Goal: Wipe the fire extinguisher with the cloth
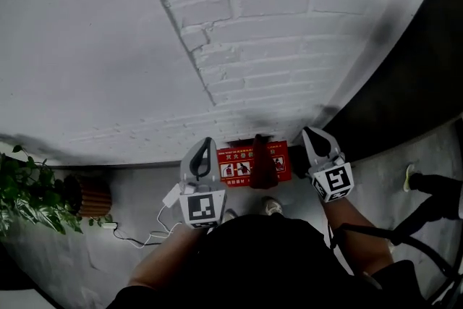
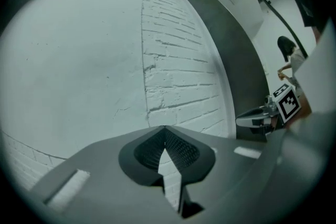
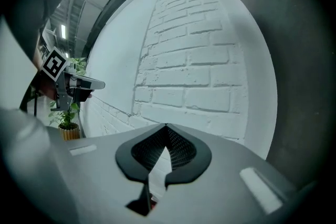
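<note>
A red fire extinguisher box [image 1: 239,164] with white pictograms stands on the floor against the white brick wall. A dark red upright shape [image 1: 262,161] stands at its middle; I cannot tell whether it is an extinguisher or a cloth. My left gripper [image 1: 207,143] hovers above the box's left end and my right gripper [image 1: 310,132] above its right end. Both point at the wall. In each gripper view the tips meet, left gripper [image 2: 165,128] and right gripper [image 3: 167,126], both shut with nothing between them. No cloth is clearly visible.
A potted plant [image 1: 29,192] in a ribbed pot [image 1: 91,197] stands at the left by the wall. A white cable with a plug [image 1: 155,228] lies on the floor beside it. A dark wall panel [image 1: 405,69] rises at the right. Another person's leg and shoe [image 1: 423,183] show at far right.
</note>
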Tool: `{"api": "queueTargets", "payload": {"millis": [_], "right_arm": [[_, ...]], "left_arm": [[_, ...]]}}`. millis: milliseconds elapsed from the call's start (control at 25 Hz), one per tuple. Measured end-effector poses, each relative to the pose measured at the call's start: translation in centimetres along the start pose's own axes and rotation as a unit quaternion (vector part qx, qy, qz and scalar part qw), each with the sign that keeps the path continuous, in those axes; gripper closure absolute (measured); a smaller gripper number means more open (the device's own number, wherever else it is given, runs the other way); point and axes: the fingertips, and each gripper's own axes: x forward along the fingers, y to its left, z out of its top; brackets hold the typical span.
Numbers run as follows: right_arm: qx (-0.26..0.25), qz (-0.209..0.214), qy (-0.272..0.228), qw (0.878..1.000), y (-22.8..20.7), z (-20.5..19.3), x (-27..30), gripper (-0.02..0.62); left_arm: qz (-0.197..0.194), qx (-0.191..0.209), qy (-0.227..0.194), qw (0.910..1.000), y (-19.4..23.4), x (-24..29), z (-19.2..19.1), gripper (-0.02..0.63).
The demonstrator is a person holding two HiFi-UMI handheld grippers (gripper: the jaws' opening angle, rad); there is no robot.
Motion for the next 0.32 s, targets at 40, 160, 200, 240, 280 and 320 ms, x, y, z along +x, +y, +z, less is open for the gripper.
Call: {"api": "queueTargets", "payload": {"millis": [40,160,200,240,280,320], "right_arm": [[0.002,0.003,-0.003,1.000,-0.4,0.0,-0.3,0.594],[0.012,0.008,-0.009,1.000,-2.0,-0.5,-0.8,0.594],[0.015,0.009,-0.011,1.000,-2.6,-0.8,-0.7,0.594],[0.018,0.008,-0.013,1.000,-3.2,-1.1,-0.6,0.594],[0.022,0.008,-0.014,1.000,-3.8,-1.5,-0.4,0.594],[0.025,0.008,-0.016,1.000,-4.3,-1.9,-0.3,0.594]], "left_arm": [[0.005,0.005,0.004,1.0000,-0.4,-0.2,0.1,0.606],[0.019,0.019,0.020,0.9994,-1.1,-0.2,0.0,0.606],[0.024,0.022,0.022,0.9992,-1.2,0.0,0.0,0.606],[0.028,0.024,0.024,0.9990,-1.3,0.2,0.0,0.606],[0.031,0.025,0.026,0.9989,-1.5,0.5,0.0,0.606],[0.034,0.027,0.028,0.9987,-1.6,0.7,0.0,0.606]]}}
